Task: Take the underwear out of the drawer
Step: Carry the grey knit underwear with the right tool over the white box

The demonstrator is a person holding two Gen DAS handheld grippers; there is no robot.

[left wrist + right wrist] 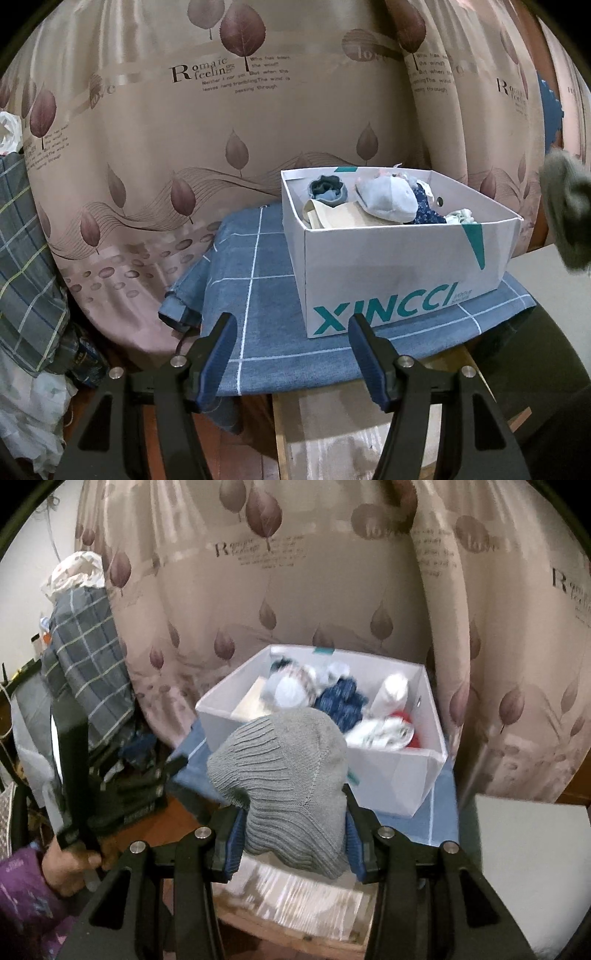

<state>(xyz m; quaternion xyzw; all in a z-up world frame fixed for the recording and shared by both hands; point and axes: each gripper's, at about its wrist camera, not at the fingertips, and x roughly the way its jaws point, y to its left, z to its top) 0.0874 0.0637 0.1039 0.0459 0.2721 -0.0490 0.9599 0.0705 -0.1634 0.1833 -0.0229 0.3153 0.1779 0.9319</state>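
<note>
The grey ribbed knit garment (291, 786) is clamped between the two blue pads of the right gripper (293, 843). It bulges up and forward out of the jaws, above the near left corner of the white box (388, 775), clear of the rim. In the left wrist view the same grey piece (567, 210) shows only as a blurred lump at the right edge, higher than the box.

The white box (388, 266) serves as the drawer — open on top, with teal letters "XINCCI" on its front wall. Inside lie more rolled clothes: a grey-blue roll (327, 190) in the far left corner, a pale grey piece (384, 201) in the middle, a beige folded one (332, 216) in front of them, a dark blue patterned piece (424, 210) and a small white one (460, 216) to the right. From the right wrist view something red (412, 731) shows also near the right wall.

The box stands on a blue checked cloth (258, 295) spread over a small table.

The left gripper (291, 354) hangs before the box with its jaws wide apart and nothing between them — it touches neither cloth nor box. A hand (70, 864) with a purple sleeve (22, 890) holds its handle.

Behind everything hangs a beige curtain (184, 147) printed with brown leaves. A grey checked fabric (85, 664) is piled at the left.
</note>
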